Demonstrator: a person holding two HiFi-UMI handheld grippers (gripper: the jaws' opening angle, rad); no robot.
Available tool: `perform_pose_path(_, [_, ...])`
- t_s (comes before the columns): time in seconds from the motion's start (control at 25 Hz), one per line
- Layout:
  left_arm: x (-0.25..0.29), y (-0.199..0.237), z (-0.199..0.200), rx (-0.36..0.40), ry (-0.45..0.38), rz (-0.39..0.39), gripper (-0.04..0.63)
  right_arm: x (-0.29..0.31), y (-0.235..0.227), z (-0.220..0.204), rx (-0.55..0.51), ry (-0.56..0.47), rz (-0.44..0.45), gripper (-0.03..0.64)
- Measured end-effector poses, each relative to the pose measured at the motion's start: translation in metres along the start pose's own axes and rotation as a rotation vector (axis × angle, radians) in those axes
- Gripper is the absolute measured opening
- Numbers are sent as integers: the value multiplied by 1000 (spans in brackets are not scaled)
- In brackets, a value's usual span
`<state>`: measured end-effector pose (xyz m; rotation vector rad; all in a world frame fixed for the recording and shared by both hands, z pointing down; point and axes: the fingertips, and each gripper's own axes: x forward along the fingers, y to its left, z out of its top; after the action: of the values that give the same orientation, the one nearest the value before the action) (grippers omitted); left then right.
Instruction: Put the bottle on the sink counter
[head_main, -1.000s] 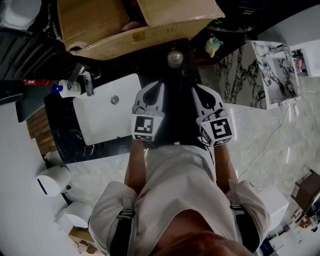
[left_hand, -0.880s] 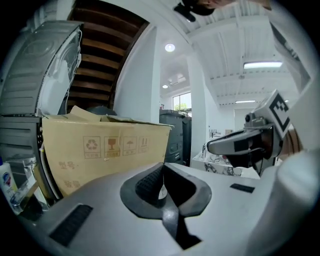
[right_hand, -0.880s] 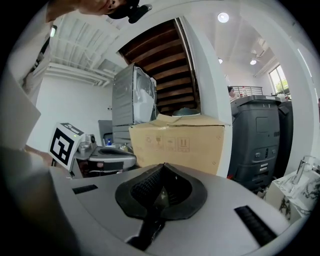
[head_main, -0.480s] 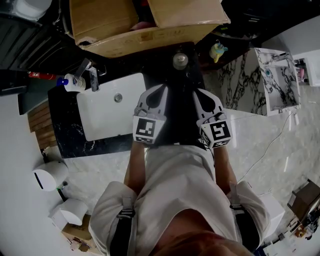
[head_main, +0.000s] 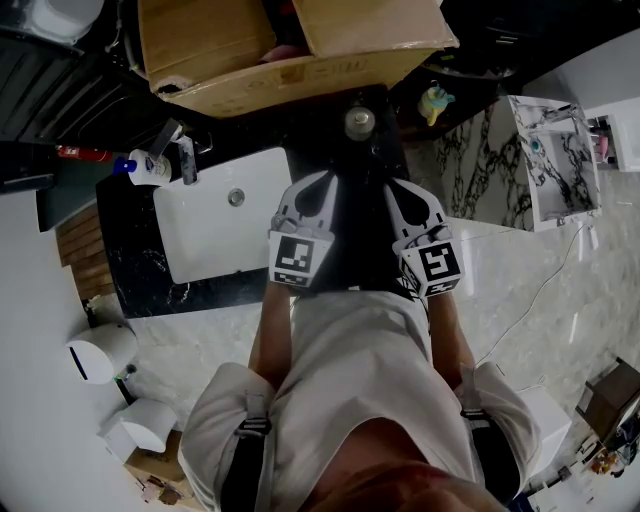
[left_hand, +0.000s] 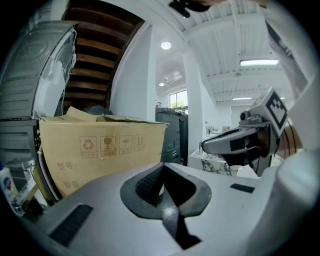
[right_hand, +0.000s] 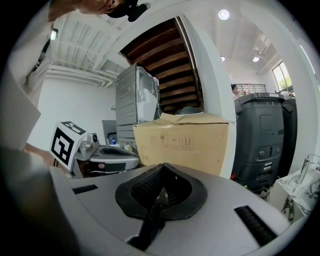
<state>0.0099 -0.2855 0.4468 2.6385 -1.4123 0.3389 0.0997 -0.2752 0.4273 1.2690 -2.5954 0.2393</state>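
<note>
A white bottle with a blue cap (head_main: 148, 167) lies beside the faucet (head_main: 181, 155) on the dark sink counter (head_main: 130, 260), left of the white basin (head_main: 200, 240); its labelled side shows at the far left of the left gripper view (left_hand: 6, 182). My left gripper (head_main: 322, 178) (left_hand: 164, 185) is shut and holds nothing, hovering level over the counter right of the basin. My right gripper (head_main: 392, 182) (right_hand: 161, 187) hangs beside it, also shut and bare. Each one appears in the other's view: the right gripper (left_hand: 240, 142), the left gripper (right_hand: 107, 157). Neither touches the bottle.
An open cardboard box (head_main: 290, 40) (left_hand: 100, 150) (right_hand: 182, 140) stands just beyond the grippers. A round metal-topped object (head_main: 360, 122) sits on the dark surface ahead of them. A small yellow and teal toy (head_main: 433, 100) and a marble-patterned cabinet (head_main: 540, 150) are at the right.
The head view has drifted slightly, so the sink and box sit a little further right and up. Both grippers keep their place and stay shut.
</note>
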Motion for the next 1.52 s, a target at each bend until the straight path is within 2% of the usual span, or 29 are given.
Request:
perform_pose_path(0.88, [5,0,-5,-1,8,-25,3,3,-1,-5,7,21,-23,-3])
perform_pose_path(1.24, [3,1,-5,-2,6,-28,3,2,2,1,16,-16,-15,-3])
perform_pose_path(1.52, [1,1,-5,-2,4,-30,3,3,11,-4,-8,6,6,-4])
